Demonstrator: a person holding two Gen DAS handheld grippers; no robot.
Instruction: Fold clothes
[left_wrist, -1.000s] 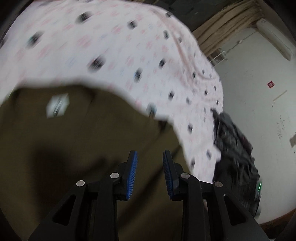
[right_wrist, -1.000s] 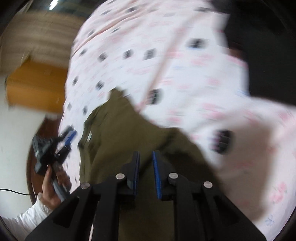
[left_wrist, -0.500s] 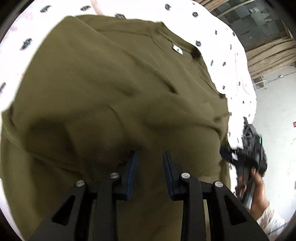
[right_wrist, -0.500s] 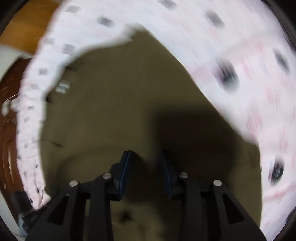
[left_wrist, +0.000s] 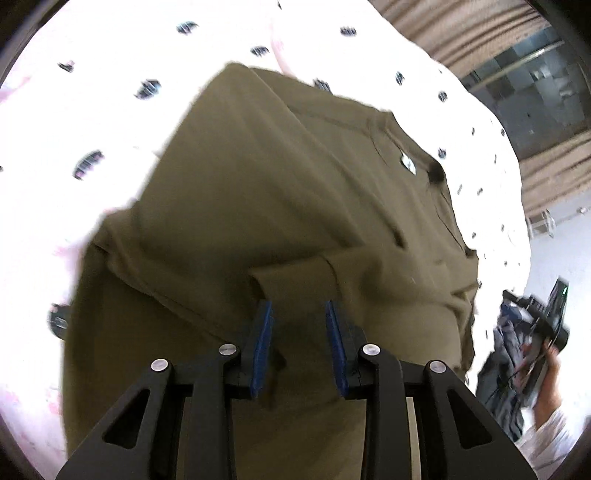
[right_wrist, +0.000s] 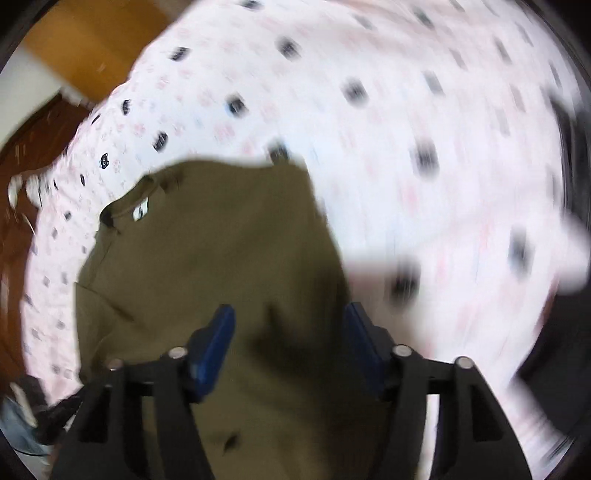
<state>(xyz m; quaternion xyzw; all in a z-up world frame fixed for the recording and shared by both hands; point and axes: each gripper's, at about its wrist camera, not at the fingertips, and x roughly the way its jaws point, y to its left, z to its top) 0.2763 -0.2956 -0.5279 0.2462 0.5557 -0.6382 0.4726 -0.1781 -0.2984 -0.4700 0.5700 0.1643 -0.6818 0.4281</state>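
Lying flat beneath both claws, the olive shirt (left_wrist: 258, 206) is a soft, matte knit with a white neck label (left_wrist: 407, 162). It rests on a white sheet (left_wrist: 110, 110) printed with small dark motifs. The left claw (left_wrist: 298, 317) stands narrow, its blue ribbed pads just short of a folded sleeve cuff (left_wrist: 295, 275), gripping nothing. The right claw (right_wrist: 290, 332), jaws having just been opening, stands wide over bare fabric.

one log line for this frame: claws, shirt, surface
left claw: open over folded sleeve cuff | right claw: just opened, empty | olive shirt: on patterned sheet
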